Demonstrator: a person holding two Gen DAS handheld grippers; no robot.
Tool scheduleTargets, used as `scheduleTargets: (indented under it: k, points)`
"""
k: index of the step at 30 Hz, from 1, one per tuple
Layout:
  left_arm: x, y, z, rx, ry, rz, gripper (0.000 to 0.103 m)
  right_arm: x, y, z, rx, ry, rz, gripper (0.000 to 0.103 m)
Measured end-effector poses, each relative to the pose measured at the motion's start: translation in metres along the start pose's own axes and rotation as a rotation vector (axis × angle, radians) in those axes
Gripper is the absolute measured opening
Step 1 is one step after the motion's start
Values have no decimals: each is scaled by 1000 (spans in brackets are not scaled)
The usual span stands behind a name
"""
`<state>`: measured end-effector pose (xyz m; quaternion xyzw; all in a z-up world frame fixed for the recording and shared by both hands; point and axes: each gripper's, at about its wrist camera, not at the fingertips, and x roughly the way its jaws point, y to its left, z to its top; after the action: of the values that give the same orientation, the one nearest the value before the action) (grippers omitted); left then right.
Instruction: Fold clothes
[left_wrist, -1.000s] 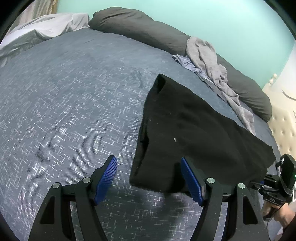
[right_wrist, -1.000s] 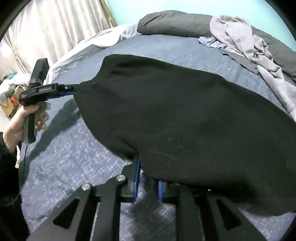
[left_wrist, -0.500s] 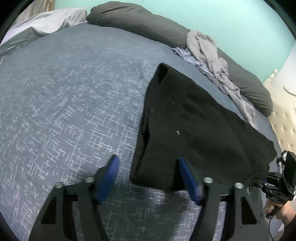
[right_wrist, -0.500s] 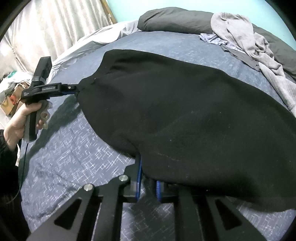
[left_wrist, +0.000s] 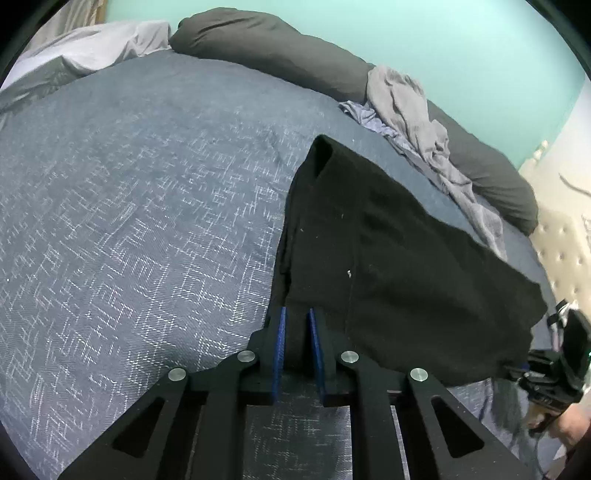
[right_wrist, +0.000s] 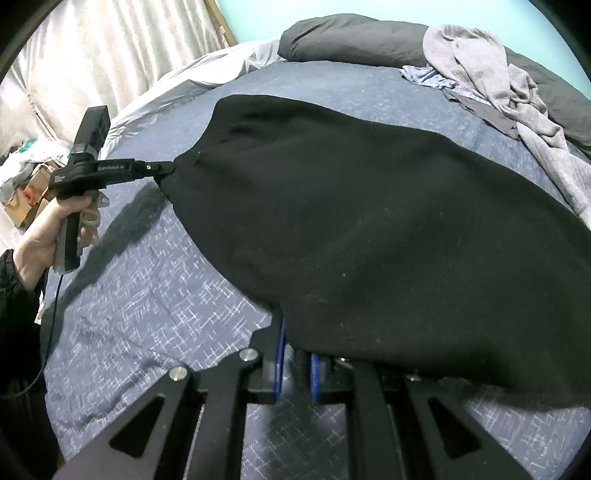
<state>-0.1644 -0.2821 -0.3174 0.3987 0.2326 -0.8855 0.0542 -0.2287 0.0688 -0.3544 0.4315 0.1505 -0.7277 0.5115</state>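
Note:
A black garment (left_wrist: 388, 258) lies spread on the blue patterned bed (left_wrist: 129, 221), its near edge lifted. My left gripper (left_wrist: 295, 325) is shut on its near left corner, the cloth pinched between the blue pads. My right gripper (right_wrist: 295, 343) is shut on the other near corner of the same garment (right_wrist: 369, 221). The left gripper also shows in the right wrist view (right_wrist: 162, 170), gripping the cloth's edge. The right gripper shows in the left wrist view (left_wrist: 517, 369) at the garment's right corner.
A pile of grey and lilac clothes (left_wrist: 424, 122) lies at the far side against long dark pillows (left_wrist: 277, 51). A pale sheet (left_wrist: 92, 48) lies at the far left. A curtain (right_wrist: 110, 55) and floor clutter (right_wrist: 26, 188) are beyond the bed's left edge.
My left gripper was open around the garment's corner and has closed on it. The right gripper has stayed shut on its corner. The near edge is now held between both.

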Motion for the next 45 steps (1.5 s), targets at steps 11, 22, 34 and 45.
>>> scheduleTargets:
  k: [11,22,34,45]
  points:
    - [-7,16,1,-154,36,-78,47,5,-3,2,16,6,0,10]
    - [17,21,-14,-289,73,-166,63,6,-4,3,21,5,4,10]
    - [28,29,-8,-305,1,-248,15,5,-2,3,23,1,-8,10]
    - [10,31,2,-285,-60,-236,10,-2,4,-4,19,-11,7,10]
